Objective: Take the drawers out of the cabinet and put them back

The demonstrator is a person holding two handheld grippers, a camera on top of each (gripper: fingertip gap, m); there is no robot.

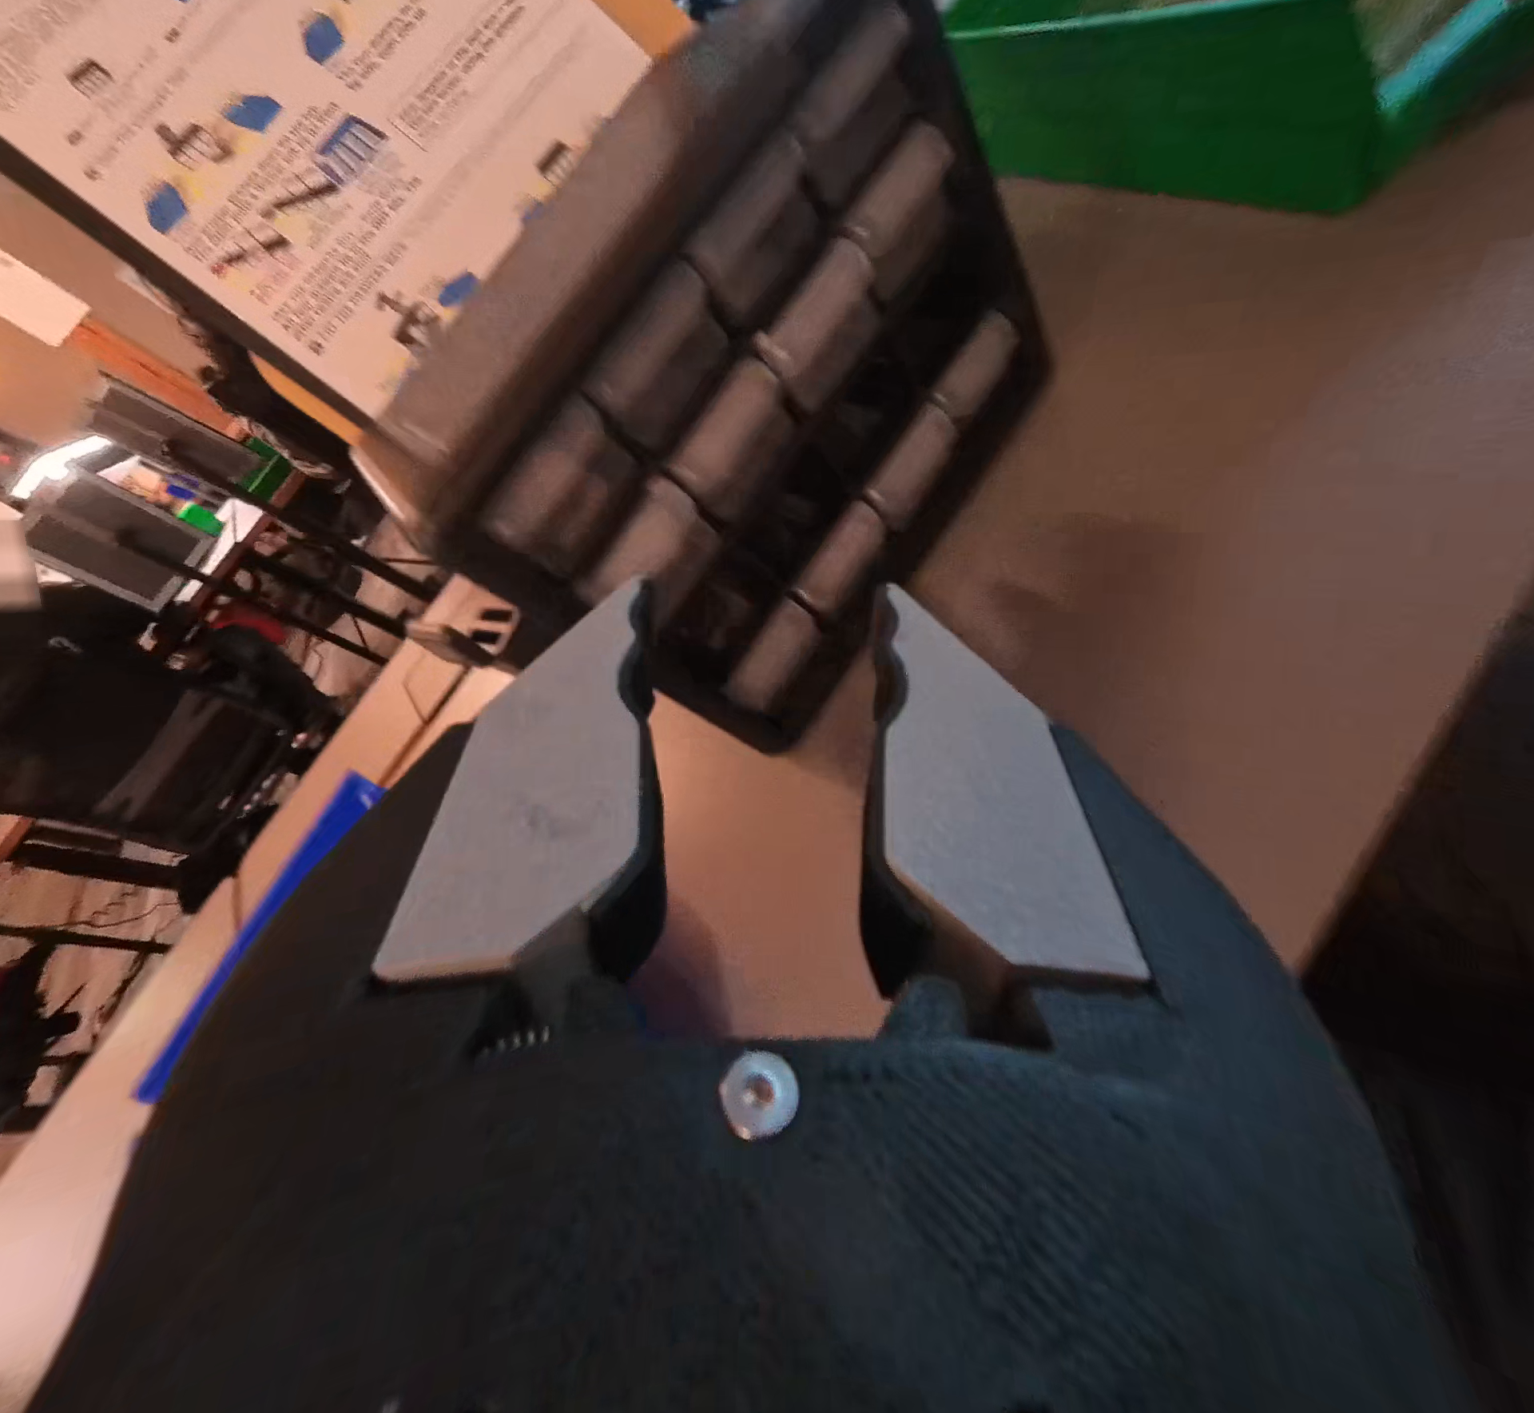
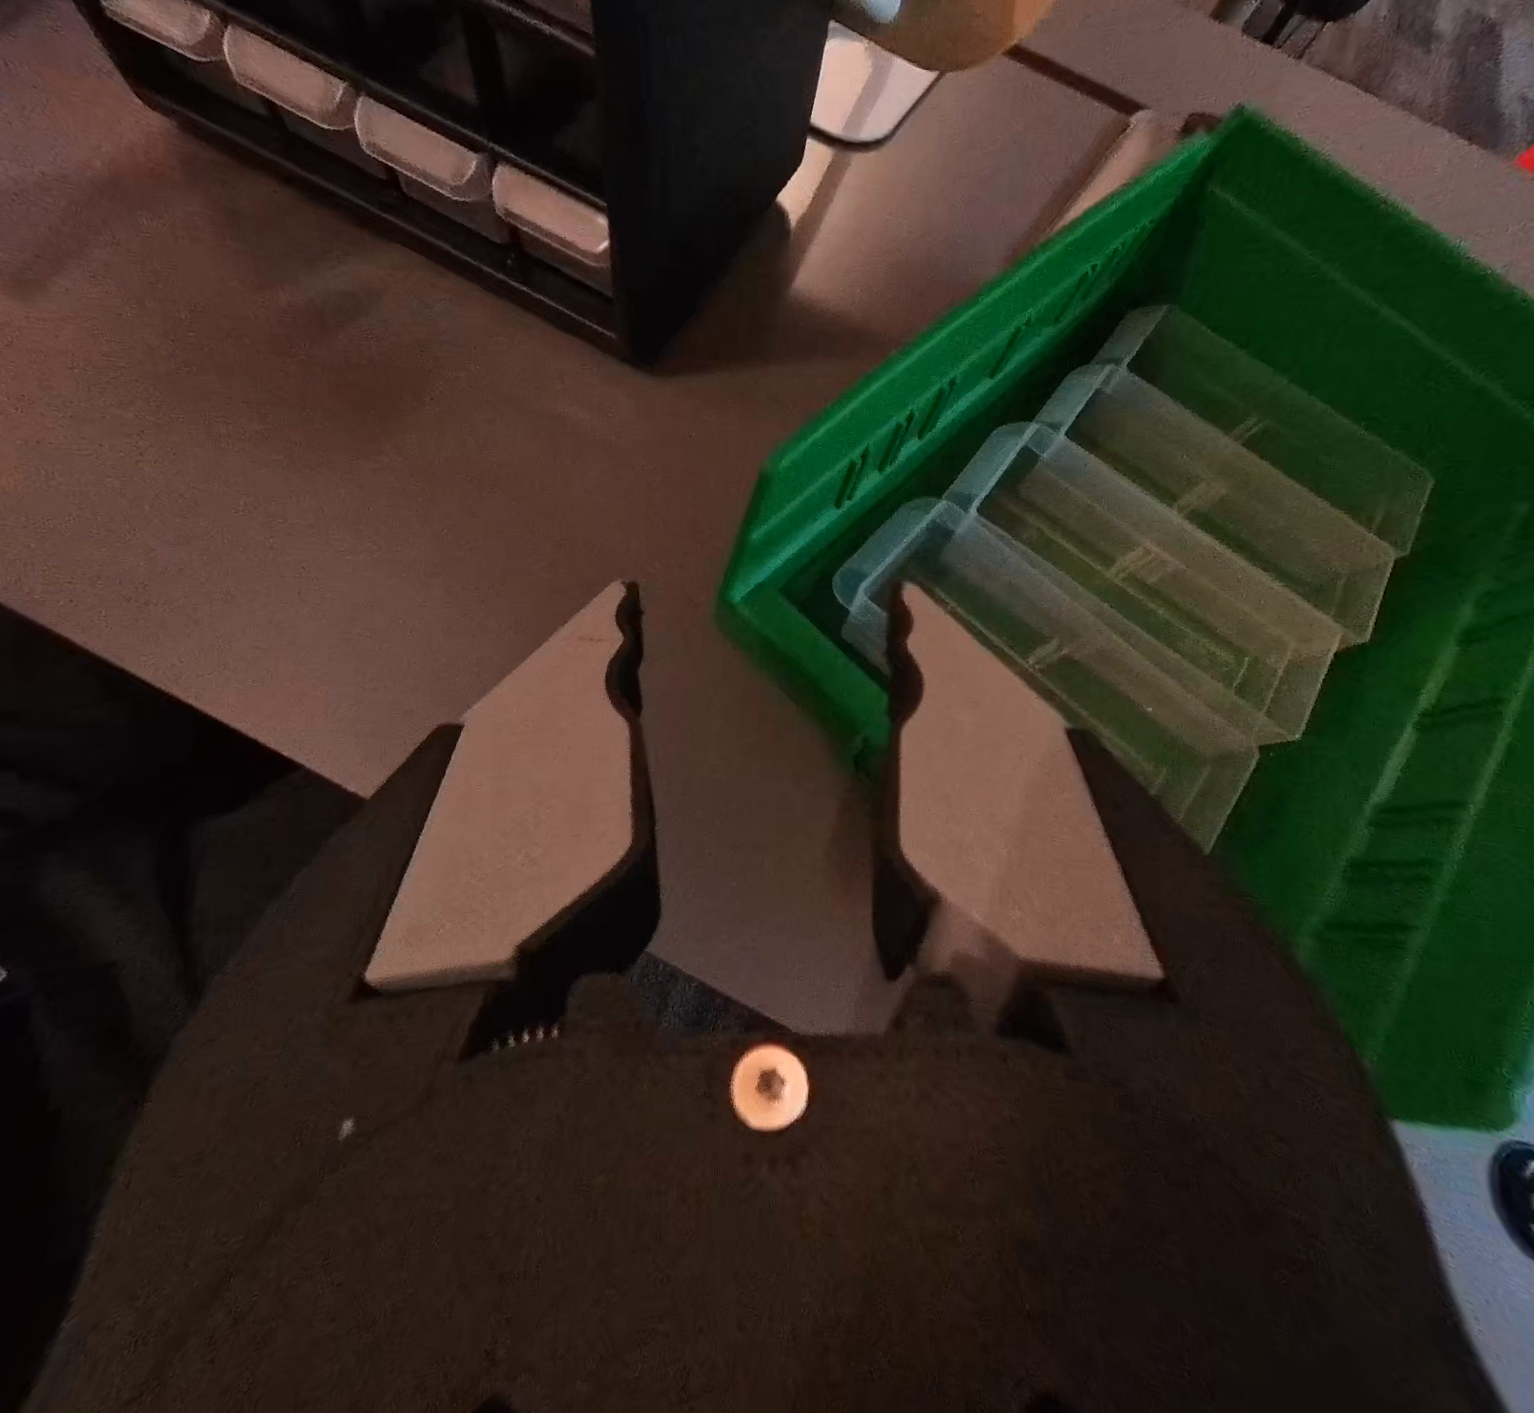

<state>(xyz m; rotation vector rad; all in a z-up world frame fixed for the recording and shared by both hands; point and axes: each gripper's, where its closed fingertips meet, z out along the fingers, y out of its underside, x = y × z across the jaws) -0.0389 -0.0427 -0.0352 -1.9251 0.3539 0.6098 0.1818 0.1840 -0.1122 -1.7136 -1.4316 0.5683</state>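
The worktop (image 2: 349, 410) is a plain brown surface, and the cabinet (image 1: 581, 211) stands on it as the landmark for everything else. It is a black frame with rows of small pale drawers (image 2: 286, 78); several of its slots gape dark, mostly in one row near its middle in the left wrist view. Right of the cabinet, a short way off across bare worktop, sits a green bin (image 2: 938, 410). Four clear drawers (image 2: 1162, 543) lie in the bin, packed side by side against its wall nearest the cabinet; the rest of the bin floor is bare. A printed board (image 1: 274, 94) leans behind the cabinet.

In front of the cabinet the worktop lies open up to its near edge, which drops into dark.

The left tool (image 1: 762, 638) hangs in front of the cabinet's lower rows, fingers apart, nothing between them. The right tool (image 2: 764, 626) hangs over the worktop at the bin's near corner, fingers apart and holding nothing, one fingertip (image 2: 913, 626) overlapping the nearest clear drawer in view
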